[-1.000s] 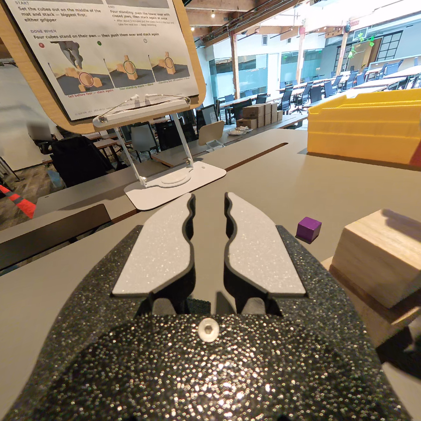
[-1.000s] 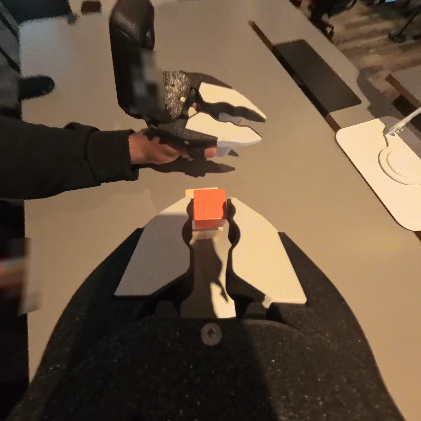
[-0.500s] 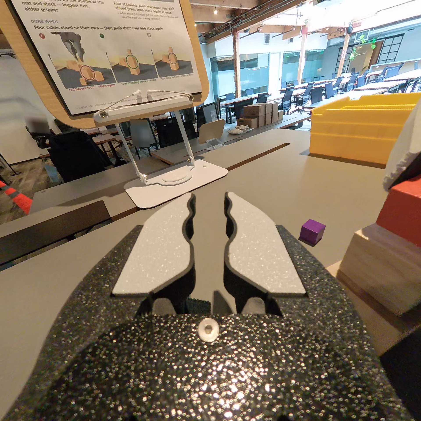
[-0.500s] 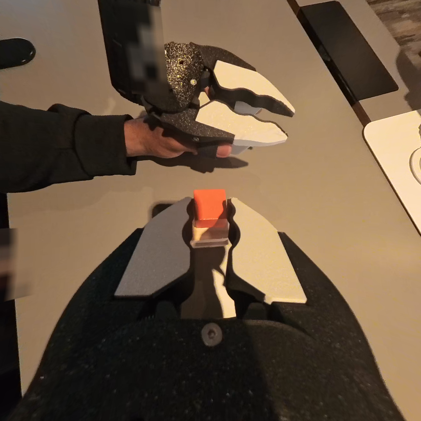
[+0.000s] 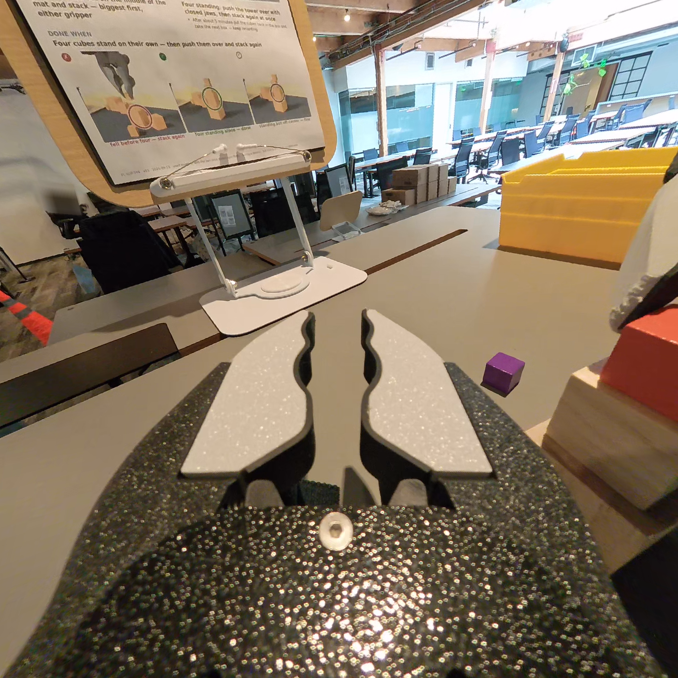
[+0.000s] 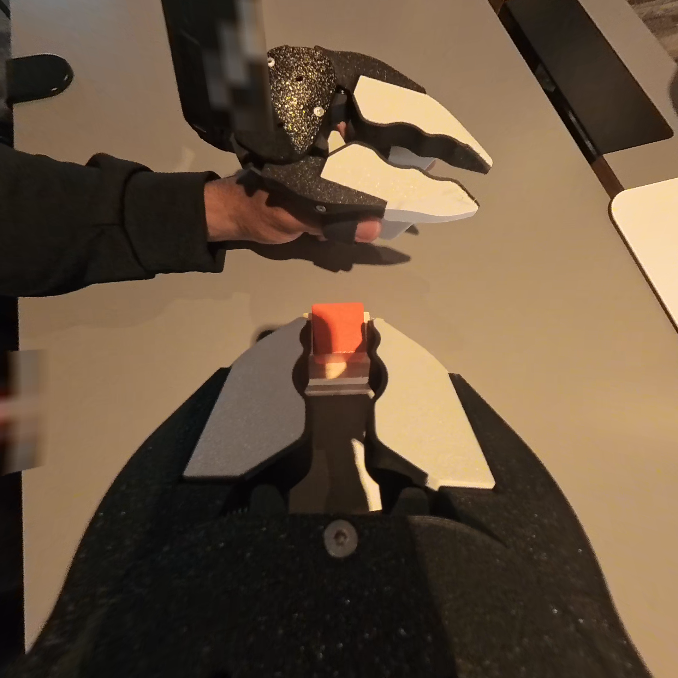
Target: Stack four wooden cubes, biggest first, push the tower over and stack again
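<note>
My right gripper (image 6: 337, 321) is shut on a red cube (image 6: 337, 334) and holds it down on a pale wooden cube (image 6: 330, 370). In the left wrist view the red cube (image 5: 649, 367) sits on the pale cube (image 5: 601, 440) at the right edge. A larger wooden cube (image 5: 594, 510) lies beneath them, and one of the right gripper's fingers (image 5: 645, 257) is above. A small purple cube (image 5: 502, 372) lies alone on the table just left of the stack. My left gripper (image 5: 336, 330) is open and empty, hovering left of the stack; it also shows in the right wrist view (image 6: 480, 187).
A yellow bin (image 5: 572, 212) stands at the back right. An instruction board on a white stand (image 5: 286, 290) is at the far edge, and its base shows in the right wrist view (image 6: 645, 238). A dark panel (image 6: 587, 73) is set in the grey table (image 6: 513, 330).
My right gripper has come down with the red cube until it rests on the pale cube. The left gripper has stayed open and nearly still.
</note>
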A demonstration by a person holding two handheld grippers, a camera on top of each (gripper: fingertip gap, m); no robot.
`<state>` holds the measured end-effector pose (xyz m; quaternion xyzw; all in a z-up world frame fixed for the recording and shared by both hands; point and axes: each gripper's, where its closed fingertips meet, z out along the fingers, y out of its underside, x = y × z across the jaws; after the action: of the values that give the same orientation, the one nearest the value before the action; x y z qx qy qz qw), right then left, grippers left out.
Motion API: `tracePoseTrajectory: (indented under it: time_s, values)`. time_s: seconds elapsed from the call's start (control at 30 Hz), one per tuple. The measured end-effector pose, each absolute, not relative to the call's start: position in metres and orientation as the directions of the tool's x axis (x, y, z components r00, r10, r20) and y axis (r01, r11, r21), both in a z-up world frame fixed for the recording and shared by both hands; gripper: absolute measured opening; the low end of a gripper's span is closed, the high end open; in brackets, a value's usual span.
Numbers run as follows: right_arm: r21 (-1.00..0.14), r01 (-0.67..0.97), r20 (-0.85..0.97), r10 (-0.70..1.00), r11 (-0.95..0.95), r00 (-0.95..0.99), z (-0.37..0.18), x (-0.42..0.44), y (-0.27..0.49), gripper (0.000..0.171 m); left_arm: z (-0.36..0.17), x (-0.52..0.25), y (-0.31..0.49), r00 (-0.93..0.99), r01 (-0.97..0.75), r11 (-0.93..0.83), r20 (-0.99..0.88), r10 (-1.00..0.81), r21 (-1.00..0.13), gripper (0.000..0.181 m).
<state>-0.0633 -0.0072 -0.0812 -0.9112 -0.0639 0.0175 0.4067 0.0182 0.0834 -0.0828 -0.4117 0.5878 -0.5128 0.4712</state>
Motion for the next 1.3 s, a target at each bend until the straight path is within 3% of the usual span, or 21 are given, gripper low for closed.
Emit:
tracePoseTrajectory:
  time_s: [0.13, 0.2, 0.3, 0.47, 0.7, 0.83, 1.1, 1.3]
  values:
    - [-0.780, 0.100, 0.014, 0.143, -0.617, 0.990, -0.072, -0.061, -0.011, 0.051, -0.083, 0.018, 0.084, -0.217, -0.001, 0.133, -0.130, -0.967, -0.991, 0.023]
    - [-0.825, 0.084, -0.004, 0.154, -0.558, 0.988, -0.061, -0.056, -0.016, 0.054, -0.083, 0.018, 0.084, -0.218, -0.001, 0.131, -0.128, -0.968, -0.991, 0.023]
    - [-0.882, 0.036, -0.022, 0.117, -0.471, 0.993, -0.054, -0.026, -0.029, 0.051, -0.083, 0.018, 0.084, -0.220, -0.005, 0.128, -0.124, -0.968, -0.992, 0.023]
    - [-0.859, -0.011, -0.062, 0.083, -0.511, 0.995, -0.112, 0.022, -0.049, 0.045, -0.083, 0.019, 0.084, -0.223, -0.010, 0.123, -0.118, -0.968, -0.992, 0.023]
    - [-0.820, 0.100, -0.010, 0.189, -0.564, 0.982, -0.161, 0.029, -0.042, 0.036, -0.084, 0.018, 0.083, -0.226, -0.008, 0.132, -0.127, -0.966, -0.991, 0.023]
    - [-0.837, 0.127, -0.003, 0.236, -0.532, 0.972, -0.157, 0.030, -0.033, 0.035, -0.083, 0.018, 0.083, -0.228, -0.002, 0.131, -0.127, -0.965, -0.991, 0.023]
    - [-0.763, 0.182, 0.050, 0.223, -0.621, 0.973, -0.174, 0.030, -0.030, 0.021, -0.083, 0.018, 0.082, -0.231, -0.004, 0.134, -0.129, -0.964, -0.991, 0.024]
    - [-0.794, 0.072, -0.003, 0.122, -0.604, 0.993, -0.159, 0.034, -0.024, 0.021, -0.084, 0.019, 0.083, -0.231, -0.012, 0.128, -0.122, -0.965, -0.992, 0.023]
